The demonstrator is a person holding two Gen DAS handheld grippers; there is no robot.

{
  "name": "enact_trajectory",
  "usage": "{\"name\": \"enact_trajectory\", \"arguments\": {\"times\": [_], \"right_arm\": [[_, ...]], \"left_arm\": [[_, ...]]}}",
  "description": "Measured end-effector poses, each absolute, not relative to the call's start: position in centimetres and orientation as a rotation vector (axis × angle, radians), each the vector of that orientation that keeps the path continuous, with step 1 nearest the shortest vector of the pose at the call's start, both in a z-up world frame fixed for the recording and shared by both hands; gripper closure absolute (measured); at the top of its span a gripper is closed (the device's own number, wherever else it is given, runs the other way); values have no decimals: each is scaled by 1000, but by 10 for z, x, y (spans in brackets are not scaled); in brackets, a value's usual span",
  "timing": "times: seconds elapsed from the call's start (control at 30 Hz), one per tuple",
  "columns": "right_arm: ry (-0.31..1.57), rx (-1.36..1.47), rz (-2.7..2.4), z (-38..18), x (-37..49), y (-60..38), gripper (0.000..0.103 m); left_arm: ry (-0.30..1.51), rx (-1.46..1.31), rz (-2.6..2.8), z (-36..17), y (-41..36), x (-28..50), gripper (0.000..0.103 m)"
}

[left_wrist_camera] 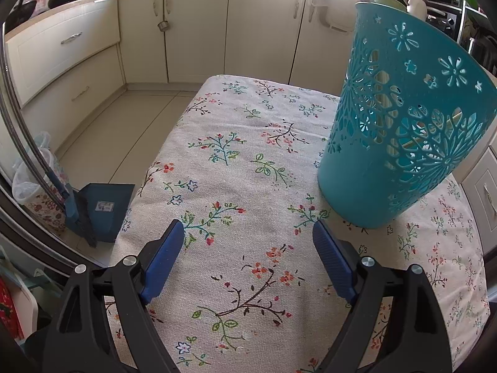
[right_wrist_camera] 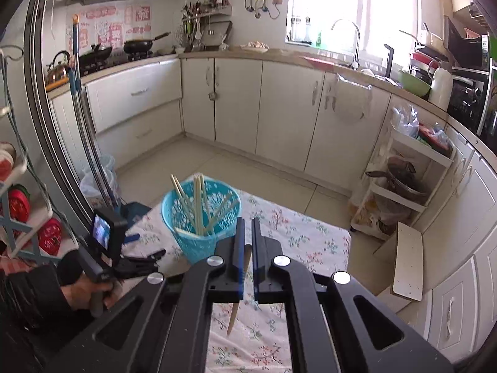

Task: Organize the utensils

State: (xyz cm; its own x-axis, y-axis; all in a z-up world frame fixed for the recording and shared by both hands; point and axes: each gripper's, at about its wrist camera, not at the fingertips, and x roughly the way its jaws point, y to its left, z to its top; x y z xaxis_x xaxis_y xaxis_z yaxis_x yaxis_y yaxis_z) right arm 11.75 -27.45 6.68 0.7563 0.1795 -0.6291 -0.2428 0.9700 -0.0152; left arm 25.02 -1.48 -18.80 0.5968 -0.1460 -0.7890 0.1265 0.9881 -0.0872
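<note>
One teal basket (right_wrist_camera: pixel 201 217) on one floral tablecloth (left_wrist_camera: pixel 248 186). Chopsticks (right_wrist_camera: pixel 197 200) standing in the basket: about five, though they overlap and the count is unsure. One more chopstick (right_wrist_camera: pixel 239 292) between the right gripper's (right_wrist_camera: pixel 247 220) fingers. Two grippers in all; left gripper (left_wrist_camera: pixel 248 230) holds nothing.

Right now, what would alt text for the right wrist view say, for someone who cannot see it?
The right gripper is shut on a thin wooden chopstick above a floral tablecloth. Ahead stands a teal perforated plastic basket holding several pale chopsticks; white kitchen cabinets lie beyond.
</note>
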Motion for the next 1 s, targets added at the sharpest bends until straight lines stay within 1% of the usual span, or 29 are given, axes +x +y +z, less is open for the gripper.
{"name": "enact_trajectory", "arguments": {"times": [0.2,0.27,0.33,0.43,0.57,0.67,0.7,0.73,0.77,0.8,0.83,0.87,0.9,0.93,0.97,1.0], "right_arm": [[552,-48,253,115,143,-265,99],[510,-50,253,129,155,-260,101],[476,-56,250,139,165,-254,101],[457,-74,251,143,185,-241,101],[475,-97,256,134,197,-231,101],[558,-101,288,110,198,-231,101],[592,-109,288,99,198,-234,97],[636,-119,279,84,197,-238,68],[688,-120,266,64,196,-245,36],[736,-127,249,40,192,-253,34],[797,-160,246,12,189,-258,35],[851,-200,237,-9,187,-258,40],[934,-271,232,-43,184,-258,44],[975,-312,228,-61,182,-258,52],[1039,-369,225,-92,180,-258,56],[1074,-406,223,-114,180,-258,57]], "left_arm": [[920,-23,-160,-189,-15,251,22],[920,-24,-162,-190,-16,251,22],[921,-26,-165,-190,-16,252,22],[922,-33,-171,-191,-16,253,21],[928,-45,-176,-193,-15,255,21],[934,-57,-179,-194,-12,257,21],[938,-61,-180,-194,-12,257,21],[941,-66,-179,-195,-11,258,20],[945,-68,-179,-195,-11,258,20],[946,-70,-179,-195,-11,259,20],[947,-70,-179,-195,-10,259,20],[948,-68,-178,-195,-11,259,20],[947,-64,-177,-196,-12,259,20],[945,-59,-175,-196,-13,259,20],[944,-53,-173,-195,-14,259,20],[943,-47,-172,-195,-14,258,20]]}}
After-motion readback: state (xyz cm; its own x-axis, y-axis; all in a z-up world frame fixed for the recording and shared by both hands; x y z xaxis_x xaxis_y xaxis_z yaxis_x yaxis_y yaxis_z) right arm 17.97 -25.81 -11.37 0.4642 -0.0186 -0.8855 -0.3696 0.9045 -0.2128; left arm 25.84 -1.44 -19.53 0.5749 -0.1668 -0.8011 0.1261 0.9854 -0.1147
